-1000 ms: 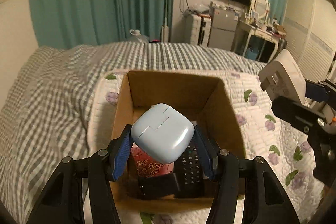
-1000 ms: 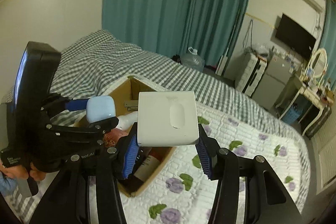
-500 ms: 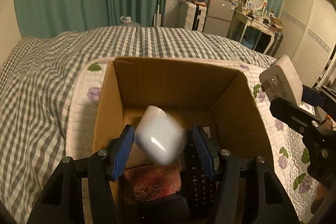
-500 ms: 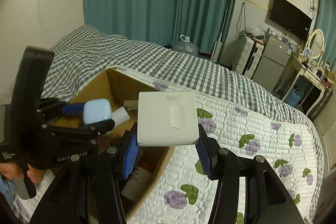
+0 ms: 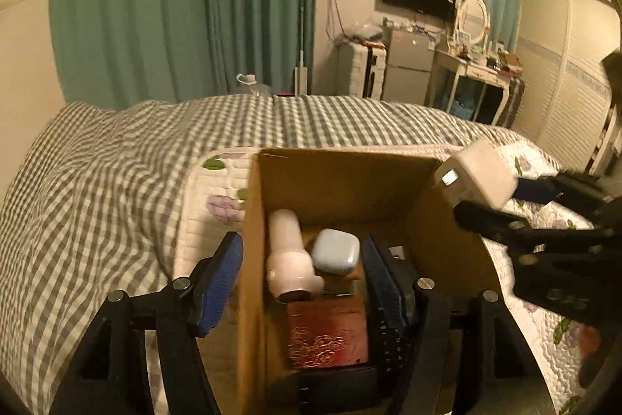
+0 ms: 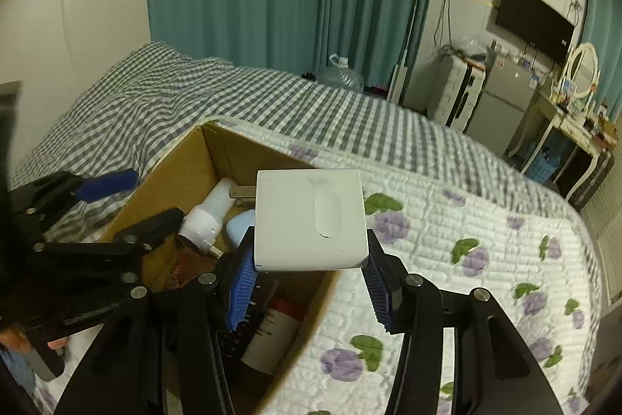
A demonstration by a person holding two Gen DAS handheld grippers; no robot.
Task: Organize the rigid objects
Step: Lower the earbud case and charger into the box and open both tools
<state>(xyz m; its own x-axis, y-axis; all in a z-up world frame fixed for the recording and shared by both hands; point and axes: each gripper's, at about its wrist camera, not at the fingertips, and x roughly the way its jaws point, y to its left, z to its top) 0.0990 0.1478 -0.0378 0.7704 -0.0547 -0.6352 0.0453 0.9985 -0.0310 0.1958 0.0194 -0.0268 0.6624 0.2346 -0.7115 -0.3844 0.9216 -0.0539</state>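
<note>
We are losing the bottle (image 6: 272, 333) label to the right gripper (image 6: 307, 286), whose white charger (image 6: 311, 218) is hiding the cardboard box (image 6: 182, 166) rim; the remote (image 5: 388, 333) is sitting half covered, its buttons unreadable.

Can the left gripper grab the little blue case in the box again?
Probably yes. The left gripper is opening with nothing between its pads, and the blue case lies uncovered in the cardboard box, beside the white bottle. That bottle sits close, so it could get bumped.
</note>
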